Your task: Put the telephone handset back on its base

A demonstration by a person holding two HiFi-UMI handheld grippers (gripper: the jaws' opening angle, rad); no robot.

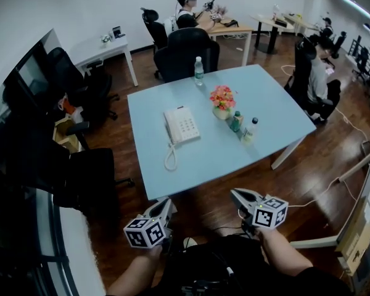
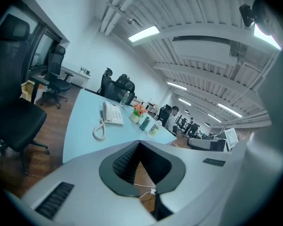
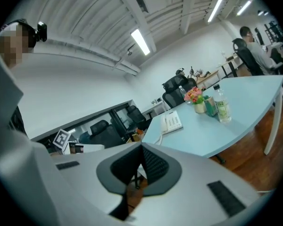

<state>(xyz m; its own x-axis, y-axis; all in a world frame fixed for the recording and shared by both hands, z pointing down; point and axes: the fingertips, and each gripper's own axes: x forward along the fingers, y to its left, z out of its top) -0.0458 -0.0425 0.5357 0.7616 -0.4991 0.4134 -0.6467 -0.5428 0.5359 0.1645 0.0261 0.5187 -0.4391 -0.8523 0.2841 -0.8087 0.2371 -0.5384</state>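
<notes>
A white telephone (image 1: 181, 126) sits near the middle of the light blue table (image 1: 265, 113). Its handset (image 1: 171, 124) lies along the base's left side, and the coiled cord (image 1: 170, 156) trails toward the near edge. The phone also shows far ahead in the left gripper view (image 2: 112, 114) and the right gripper view (image 3: 171, 122). My left gripper (image 1: 166, 205) and right gripper (image 1: 235, 194) hover close to my body, short of the table's near edge. Both are shut with nothing between the jaws, as the left gripper (image 2: 139, 142) and right gripper (image 3: 142, 146) show in their own views.
A pot of flowers (image 1: 222, 100), a green bottle (image 1: 236, 122) and a clear bottle (image 1: 250, 130) stand right of the phone. A water bottle (image 1: 198, 70) is at the far edge. Black office chairs (image 1: 184, 53) and seated people (image 1: 317, 79) surround the table.
</notes>
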